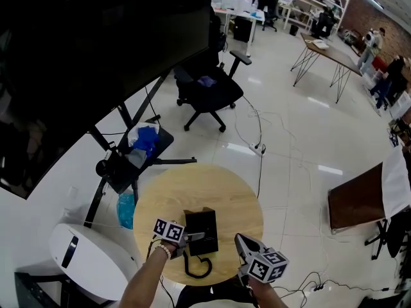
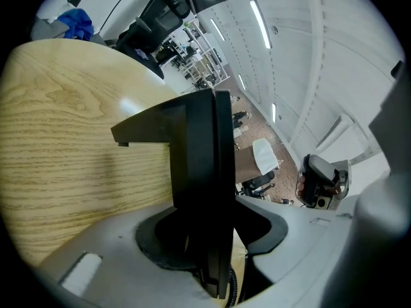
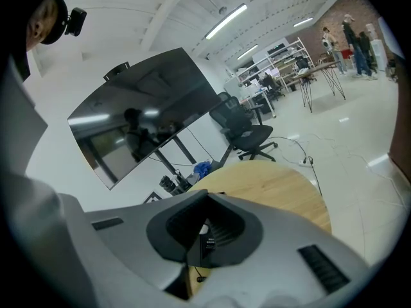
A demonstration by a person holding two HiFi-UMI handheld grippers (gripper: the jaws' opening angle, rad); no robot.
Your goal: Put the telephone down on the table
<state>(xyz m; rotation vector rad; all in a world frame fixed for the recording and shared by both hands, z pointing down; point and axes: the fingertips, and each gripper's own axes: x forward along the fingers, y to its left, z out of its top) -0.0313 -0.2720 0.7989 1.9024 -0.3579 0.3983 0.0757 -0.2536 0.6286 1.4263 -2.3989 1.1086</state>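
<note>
Left forearm [image 1: 144, 278] enters from the near edge, angled up and to the right. Left gripper [image 1: 192, 237] tilts shallowly downward. Its fingers [image 2: 103, 262] sit on either side of the telephone [image 1: 201, 226], with slivers of wood showing along both flanks: loose, not clamping.

Telephone lies flat on the round wooden surface [image 1: 234, 197], near its middle, long axis running away from the person. Coiled cord [image 1: 198, 267] loops at its near end.

Right gripper [image 1: 240, 240] sits just right of the telephone, apart from it, tilted down, fingers closed together on nothing.

Telephone [image 1: 201, 230] on table [image 1: 225, 191], left gripper [image 1: 191, 237] seemingly astride it, right gripper [image 1: 240, 239] to its right, chair [image 1: 209, 94] beyond.
</note>
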